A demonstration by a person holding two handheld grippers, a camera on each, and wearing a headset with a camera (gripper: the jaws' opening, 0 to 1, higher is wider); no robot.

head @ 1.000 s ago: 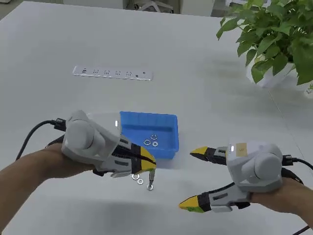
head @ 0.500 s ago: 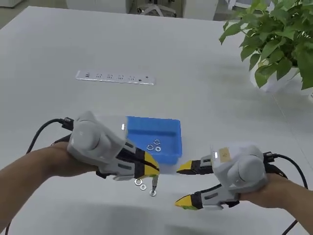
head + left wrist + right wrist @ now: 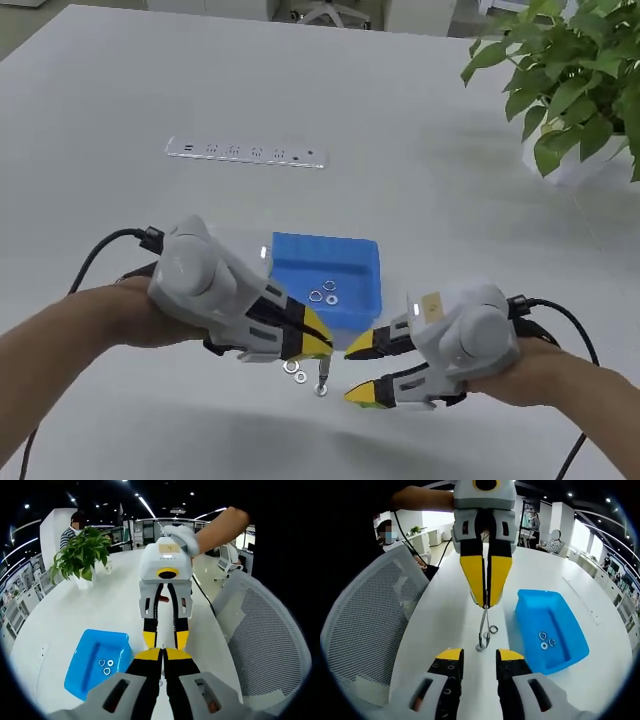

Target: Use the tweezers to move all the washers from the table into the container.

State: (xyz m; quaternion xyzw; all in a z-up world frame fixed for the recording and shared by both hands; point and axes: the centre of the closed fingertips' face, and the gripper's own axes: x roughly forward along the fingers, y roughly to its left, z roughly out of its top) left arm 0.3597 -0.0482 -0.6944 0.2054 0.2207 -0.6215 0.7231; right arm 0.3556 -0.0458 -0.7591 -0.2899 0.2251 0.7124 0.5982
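So, head view first: three washers (image 3: pixel 301 376) lie on the white table (image 3: pixel 420 180) just in front of the blue container (image 3: pixel 352 258), and three more sit inside it. The left gripper (image 3: pixel 316 345) has its claws squeezed together on the tweezers (image 3: pixel 319 372), whose tip is down at the nearest loose washer; can't tell if it's actually pinched. The right gripper (image 3: pixel 352 373) sits just beside it with claws apart, holding nothing. Further back there's a white power strip (image 3: pixel 245 153), one leafy plant (image 3: pixel 560 80) at the far right, and a black cable (image 3: pixel 95 270) running off the left gripper. In the left gripper view, its yellow tips (image 3: pixel 163 652) are pressed together, and the right gripper (image 3: pixel 166 640) faces it head-on, blocking the middle of the table. The container (image 3: pixel 90 647) is off to the left with three washers (image 3: pixel 107 671) inside, and a mesh chair (image 3: pixel 265 640) is to the right. There's a small label on the right gripper's body, too tiny to read. In the right gripper view, its own claws (image 3: pixel 479 656) are spread, the tweezers (image 3: pixel 484 625) hang from the left gripper (image 3: pixel 486 602) onto a washer, another lies just beside, and the container (image 3: pixel 570 630) again holds three.
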